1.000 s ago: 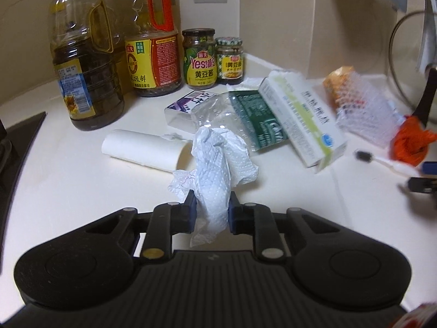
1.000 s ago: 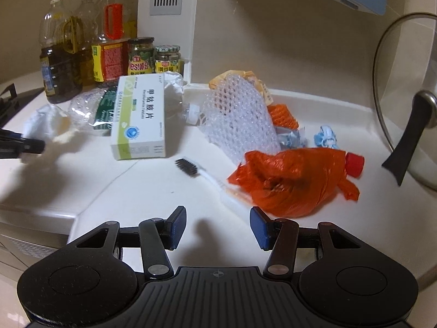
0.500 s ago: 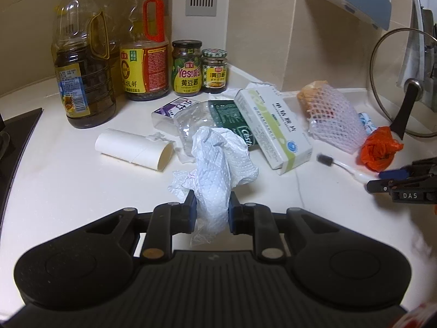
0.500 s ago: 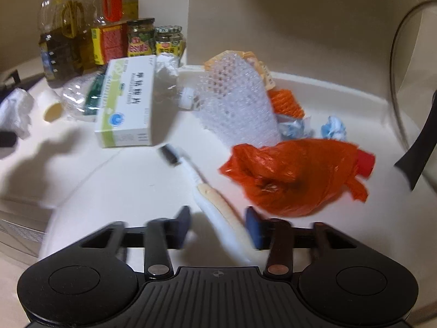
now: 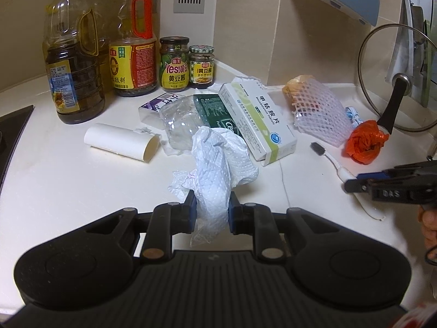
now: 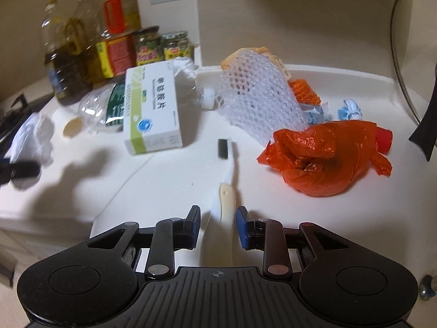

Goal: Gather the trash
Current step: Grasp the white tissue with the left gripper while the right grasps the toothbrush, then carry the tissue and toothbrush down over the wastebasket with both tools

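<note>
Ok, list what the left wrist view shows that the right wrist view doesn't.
Left only: the left gripper shut on the paper towel, the full paper roll, the purple box.
Right only: the toothbrush handle between the right gripper pads with gaps either side, a red cap.
Both: medicine box, orange bag.

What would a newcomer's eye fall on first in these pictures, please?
Probably the crumpled white paper towel pinched in the left tongs above the white counter. Next, the bright orange plastic bag to the right of the toothbrush, whose handle lies between the right tongs, with a gap showing at each pad.
</note>
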Demonstrator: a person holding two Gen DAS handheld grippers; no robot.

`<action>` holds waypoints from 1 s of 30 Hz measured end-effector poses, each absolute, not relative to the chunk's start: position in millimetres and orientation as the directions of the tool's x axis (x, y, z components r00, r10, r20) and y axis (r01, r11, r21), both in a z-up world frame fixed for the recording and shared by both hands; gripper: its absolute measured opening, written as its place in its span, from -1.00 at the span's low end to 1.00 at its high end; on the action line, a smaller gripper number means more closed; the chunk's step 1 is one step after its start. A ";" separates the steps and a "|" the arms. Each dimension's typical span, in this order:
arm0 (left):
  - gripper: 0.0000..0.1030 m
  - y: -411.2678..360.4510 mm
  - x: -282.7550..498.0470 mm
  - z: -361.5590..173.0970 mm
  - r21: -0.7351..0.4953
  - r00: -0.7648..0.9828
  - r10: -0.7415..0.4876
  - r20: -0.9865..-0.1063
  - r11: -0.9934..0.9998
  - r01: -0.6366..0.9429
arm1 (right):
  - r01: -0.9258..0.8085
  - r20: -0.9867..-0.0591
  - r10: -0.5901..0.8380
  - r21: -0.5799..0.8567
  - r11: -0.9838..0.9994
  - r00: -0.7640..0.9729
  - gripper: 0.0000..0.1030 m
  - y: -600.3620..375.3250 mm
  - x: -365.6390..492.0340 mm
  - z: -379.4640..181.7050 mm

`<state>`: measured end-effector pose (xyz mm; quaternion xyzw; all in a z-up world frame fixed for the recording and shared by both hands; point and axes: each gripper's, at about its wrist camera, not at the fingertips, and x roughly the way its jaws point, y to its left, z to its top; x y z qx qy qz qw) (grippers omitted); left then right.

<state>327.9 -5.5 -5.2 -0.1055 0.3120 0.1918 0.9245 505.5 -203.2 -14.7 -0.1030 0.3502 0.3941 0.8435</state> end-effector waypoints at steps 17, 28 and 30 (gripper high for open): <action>-0.62 -18.9 307.4 -9.0 -0.115 0.765 0.154 -0.625 0.952 -0.285 | -0.676 -0.649 0.559 0.093 0.731 0.516 -0.59 -223.1 463.5 -8.6; -0.62 -31.3 263.2 -28.0 -0.148 0.735 0.009 -0.678 0.978 -0.148 | -0.687 -0.636 0.617 0.182 0.703 0.463 -0.59 -228.6 368.3 17.1; -0.62 -32.4 253.8 -34.5 -0.153 0.722 -0.011 -0.692 0.979 -0.132 | -0.697 -0.640 0.627 0.193 0.690 0.444 -0.59 -225.3 347.8 19.1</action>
